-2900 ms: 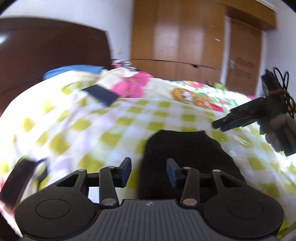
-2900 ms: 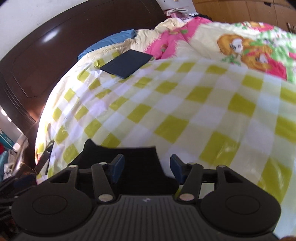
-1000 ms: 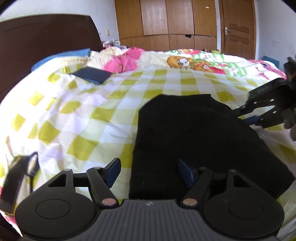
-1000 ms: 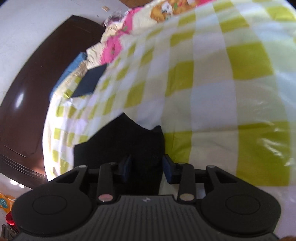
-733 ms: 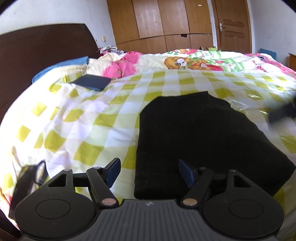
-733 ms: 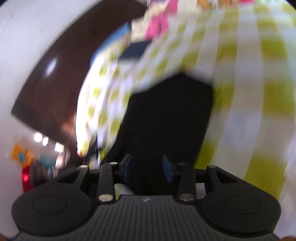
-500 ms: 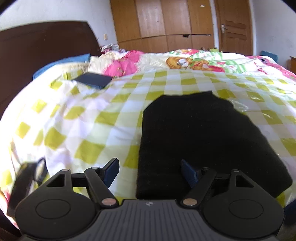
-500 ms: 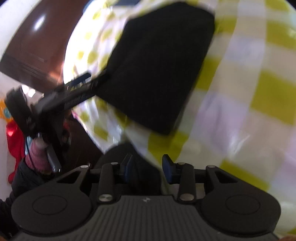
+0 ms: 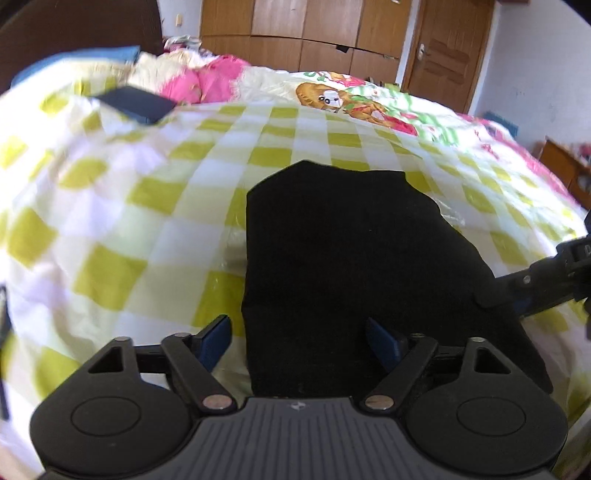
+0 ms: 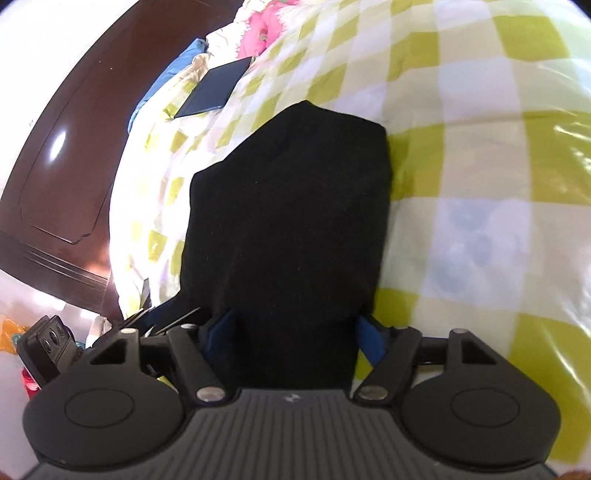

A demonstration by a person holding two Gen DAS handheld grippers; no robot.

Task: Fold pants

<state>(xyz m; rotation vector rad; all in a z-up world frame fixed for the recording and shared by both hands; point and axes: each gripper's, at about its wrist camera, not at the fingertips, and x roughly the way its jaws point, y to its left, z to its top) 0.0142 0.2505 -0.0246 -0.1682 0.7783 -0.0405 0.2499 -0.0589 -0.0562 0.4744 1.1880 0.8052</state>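
Black pants [image 9: 347, 258] now lie folded on the bed [image 9: 140, 206]. Left gripper [image 9: 299, 339] & right gripper [image 10: 295, 334] are being opened, nothing pinched; fold looks released, prob. done.

place: home bedroom | signs: bed with checked quilt [image 9: 122, 206], dark headboard [image 10: 55, 155], wooden wardrobe [image 9: 295, 33]
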